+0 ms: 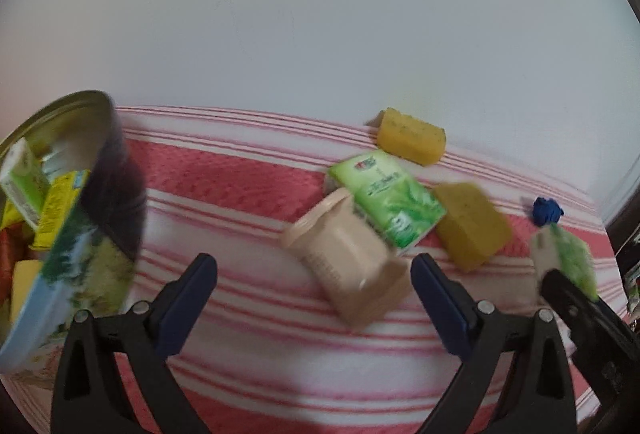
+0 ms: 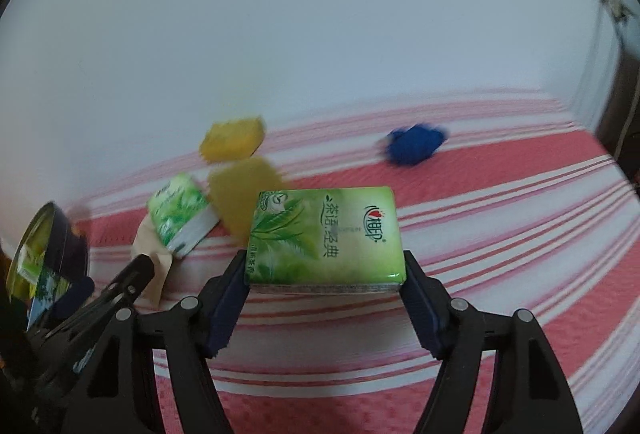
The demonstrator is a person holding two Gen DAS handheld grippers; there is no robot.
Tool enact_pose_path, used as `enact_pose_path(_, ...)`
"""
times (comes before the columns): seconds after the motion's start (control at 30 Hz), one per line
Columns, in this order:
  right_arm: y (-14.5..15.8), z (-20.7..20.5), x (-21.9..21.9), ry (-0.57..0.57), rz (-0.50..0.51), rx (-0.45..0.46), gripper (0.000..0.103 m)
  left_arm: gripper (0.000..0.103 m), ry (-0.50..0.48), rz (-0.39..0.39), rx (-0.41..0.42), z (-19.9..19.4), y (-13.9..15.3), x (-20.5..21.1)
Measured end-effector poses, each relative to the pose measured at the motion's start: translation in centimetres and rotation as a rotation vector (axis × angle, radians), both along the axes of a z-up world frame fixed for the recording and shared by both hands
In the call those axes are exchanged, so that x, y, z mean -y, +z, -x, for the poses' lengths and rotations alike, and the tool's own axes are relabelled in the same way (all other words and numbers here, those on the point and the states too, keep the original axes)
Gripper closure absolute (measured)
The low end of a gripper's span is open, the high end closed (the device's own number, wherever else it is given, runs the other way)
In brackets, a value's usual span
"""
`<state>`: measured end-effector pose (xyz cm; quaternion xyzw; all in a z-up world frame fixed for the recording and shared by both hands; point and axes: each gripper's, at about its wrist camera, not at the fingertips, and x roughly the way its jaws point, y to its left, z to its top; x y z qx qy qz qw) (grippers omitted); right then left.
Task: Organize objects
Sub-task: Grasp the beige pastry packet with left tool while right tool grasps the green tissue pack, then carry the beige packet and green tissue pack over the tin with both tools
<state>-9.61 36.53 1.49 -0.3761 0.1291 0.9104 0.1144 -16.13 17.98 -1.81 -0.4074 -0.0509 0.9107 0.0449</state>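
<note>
My right gripper [image 2: 326,270] is shut on a green tissue pack [image 2: 326,234], one pad against each short side. The left wrist view shows this same pack [image 1: 568,258] at the far right. My left gripper [image 1: 314,262] is open with nothing between its pads. Just ahead of it a beige plastic cup [image 1: 352,258] lies on its side. A second green tissue pack [image 1: 388,202] leans on that cup. Two yellow sponges [image 1: 412,138] [image 1: 472,222] and a crumpled blue item [image 1: 546,212] lie further back.
A round tin [image 1: 100,194] at the left holds several packets, including a green and a yellow one. Everything rests on a red and white striped cloth [image 2: 500,234]. A pale wall rises behind it. The left gripper's fingers [image 2: 132,274] show at the lower left of the right wrist view.
</note>
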Motion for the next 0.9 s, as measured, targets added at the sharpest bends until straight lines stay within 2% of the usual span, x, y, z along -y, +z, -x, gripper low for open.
enact_pose_path(0.1,0.2,-0.1,-0.6,-0.016,0.012,-0.012,0.029,0.007,0.014,0.043,0.023,1.2,-0.6,-1.1)
enact_pose_path(0.17,0.3,0.1,-0.7,-0.021,0.023,-0.012,0.029,0.01,0.009,0.056,0.077,2.0,-1.5,-1.4)
enact_pose_path(0.33,0.1,0.3,-0.7,-0.026,0.032,-0.011,0.029,0.011,0.005,0.086,0.088,2.5,-1.7,-1.5)
enact_pose_path(0.47,0.1,0.1,-0.5,-0.022,0.024,-0.012,0.029,0.042,0.006,0.088,0.064,2.0,-1.3,-0.6)
enact_pose_path(0.57,0.1,0.0,-0.6,-0.022,0.025,-0.015,0.029,0.065,-0.006,0.058,0.051,1.6,-1.1,0.5)
enact_pose_path(0.63,0.2,0.0,-0.5,-0.022,0.029,-0.018,0.029,0.068,-0.028,0.01,0.047,1.3,-1.0,1.4)
enact_pose_path(0.9,0.5,-0.3,-0.1,-0.007,0.045,-0.042,0.029,0.069,-0.074,-0.003,0.03,-0.9,-0.6,2.7)
